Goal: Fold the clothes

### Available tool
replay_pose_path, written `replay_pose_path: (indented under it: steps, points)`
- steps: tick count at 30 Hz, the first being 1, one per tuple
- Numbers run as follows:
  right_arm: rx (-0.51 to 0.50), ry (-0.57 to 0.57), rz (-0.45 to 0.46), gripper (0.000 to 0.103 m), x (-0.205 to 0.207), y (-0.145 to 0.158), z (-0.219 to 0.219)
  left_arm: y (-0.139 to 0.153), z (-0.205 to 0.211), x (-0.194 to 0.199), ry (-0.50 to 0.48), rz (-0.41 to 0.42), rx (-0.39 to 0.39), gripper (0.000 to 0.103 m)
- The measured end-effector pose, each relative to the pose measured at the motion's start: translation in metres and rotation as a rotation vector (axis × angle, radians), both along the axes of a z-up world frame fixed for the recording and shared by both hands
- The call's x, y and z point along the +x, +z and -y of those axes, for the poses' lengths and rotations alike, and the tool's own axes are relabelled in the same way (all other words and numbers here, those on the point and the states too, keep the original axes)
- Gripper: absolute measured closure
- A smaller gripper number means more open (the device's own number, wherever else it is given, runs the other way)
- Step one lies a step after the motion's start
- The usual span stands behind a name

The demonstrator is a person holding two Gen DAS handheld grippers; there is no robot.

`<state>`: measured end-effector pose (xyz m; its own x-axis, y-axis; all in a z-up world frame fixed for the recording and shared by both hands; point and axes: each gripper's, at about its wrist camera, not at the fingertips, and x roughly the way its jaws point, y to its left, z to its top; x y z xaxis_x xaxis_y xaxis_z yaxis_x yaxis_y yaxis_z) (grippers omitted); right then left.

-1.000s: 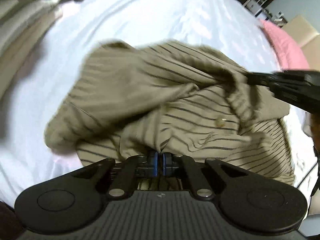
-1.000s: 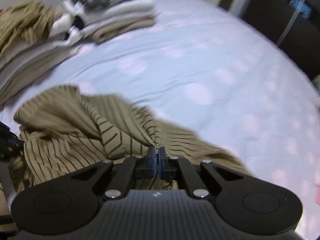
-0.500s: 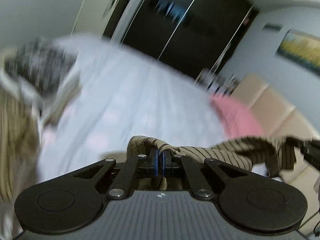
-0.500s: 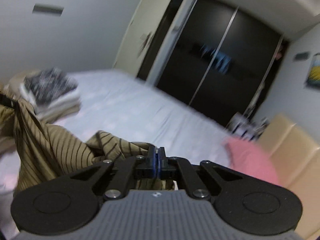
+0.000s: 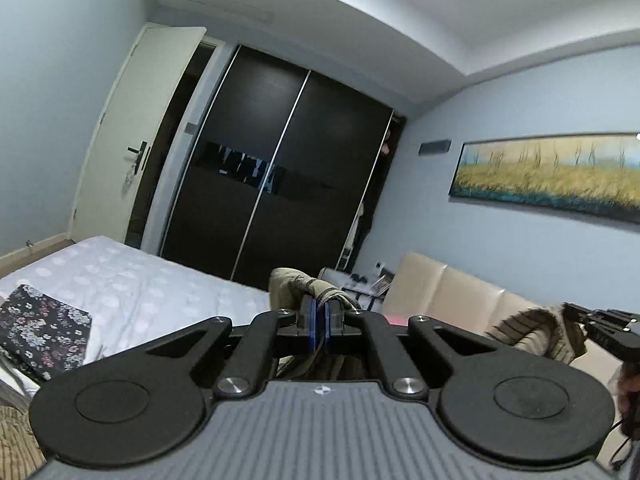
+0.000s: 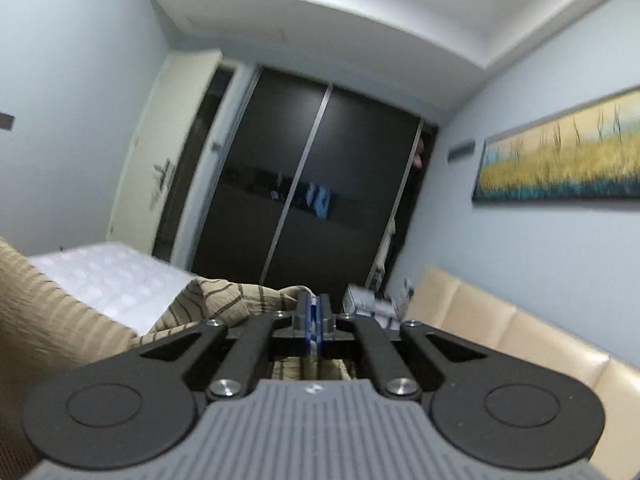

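Note:
A tan shirt with dark stripes is lifted high above the bed. My left gripper is shut on a bunched edge of it, and the cloth hangs down below the jaws out of sight. My right gripper is shut on another part of the striped shirt, which drapes off to the left. In the left wrist view the right gripper shows at the right edge, with more of the shirt bunched in it. Both grippers point about level toward the wardrobe.
The white bed lies below at the left, with a dark floral folded garment on a pile at its near left. A beige headboard runs along the right wall under a painting. Black sliding wardrobe doors stand ahead.
Both grippers rose from the bed with the striped shirt pinched in them and tipped from looking down to level. The shirt left the sheet and now hangs between them.

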<state>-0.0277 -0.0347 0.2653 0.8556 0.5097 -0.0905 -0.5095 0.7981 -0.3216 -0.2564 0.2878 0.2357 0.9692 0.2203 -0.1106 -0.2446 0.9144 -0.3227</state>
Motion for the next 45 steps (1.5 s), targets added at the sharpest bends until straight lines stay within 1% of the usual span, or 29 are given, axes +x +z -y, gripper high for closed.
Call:
replay_pose_path:
  steps: [1,3,6,8,12,14,16,18,19,21,22,24,27,29,31,34,36,39,41,43,45]
  points:
    - [-0.013,-0.014,-0.024,0.100,0.007,-0.007,0.000,-0.006,-0.001,0.006,0.005,-0.029,0.000,0.101]
    - [-0.050,-0.046,-0.093,0.100,0.023,-0.036,-0.001,-0.028,-0.007,0.022,0.003,-0.113,-0.016,0.101]
    - [-0.112,-0.098,-0.224,0.100,0.048,-0.093,0.007,-0.072,-0.015,0.046,-0.002,-0.273,-0.047,0.101]
    - [-0.147,-0.136,-0.313,0.100,0.066,-0.134,0.009,-0.112,-0.020,0.061,-0.013,-0.396,-0.087,0.101]
    - [-0.209,-0.210,-0.492,0.100,0.094,-0.217,0.017,-0.187,-0.023,0.083,-0.059,-0.576,-0.150,0.101]
    - [-0.248,-0.242,-0.585,0.100,0.106,-0.258,0.020,-0.219,-0.019,0.094,-0.097,-0.643,-0.152,0.101]
    - [-0.292,-0.272,-0.630,0.100,0.111,-0.288,0.022,-0.244,-0.016,0.100,-0.125,-0.698,-0.139,0.101]
    - [-0.335,-0.297,-0.679,0.100,0.118,-0.316,0.025,-0.260,-0.014,0.102,-0.161,-0.730,-0.121,0.101]
    - [-0.351,-0.309,-0.721,0.100,0.122,-0.327,0.028,-0.269,-0.013,0.103,-0.179,-0.747,-0.112,0.101]
    - [-0.371,-0.311,-0.802,0.100,0.130,-0.337,0.032,-0.283,-0.008,0.107,-0.207,-0.781,-0.096,0.101]
    - [-0.390,-0.310,-0.823,0.100,0.132,-0.343,0.034,-0.290,-0.005,0.109,-0.215,-0.801,-0.083,0.101]
    - [-0.445,-0.319,-0.846,0.100,0.134,-0.353,0.034,-0.303,0.002,0.107,-0.226,-0.833,-0.062,0.100]
    - [-0.517,-0.333,-0.881,0.100,0.136,-0.375,0.040,-0.318,0.013,0.108,-0.276,-0.873,-0.038,0.100]
    - [-0.547,-0.363,-0.892,0.100,0.133,-0.386,0.049,-0.319,0.023,0.105,-0.337,-0.878,-0.020,0.100]
    - [-0.554,-0.406,-0.903,0.100,0.135,-0.390,0.061,-0.319,0.032,0.099,-0.404,-0.871,-0.008,0.100]
    - [-0.551,-0.467,-0.941,0.100,0.141,-0.397,0.079,-0.318,0.044,0.089,-0.510,-0.861,-0.034,0.100]
    - [-0.554,-0.472,-0.966,0.100,0.141,-0.402,0.084,-0.319,0.052,0.085,-0.552,-0.876,-0.020,0.100]
    - [-0.561,-0.457,-0.967,0.100,0.136,-0.402,0.083,-0.320,0.058,0.081,-0.561,-0.893,0.009,0.099]
    - [-0.543,-0.447,-0.951,0.097,0.132,-0.393,0.081,-0.317,0.056,0.079,-0.559,-0.891,0.002,0.098]
    - [-0.506,-0.439,-0.917,0.095,0.128,-0.380,0.080,-0.313,0.052,0.078,-0.553,-0.885,-0.011,0.086]
    - [-0.476,-0.425,-0.864,0.087,0.124,-0.367,0.077,-0.309,0.050,0.077,-0.547,-0.875,-0.014,0.080]
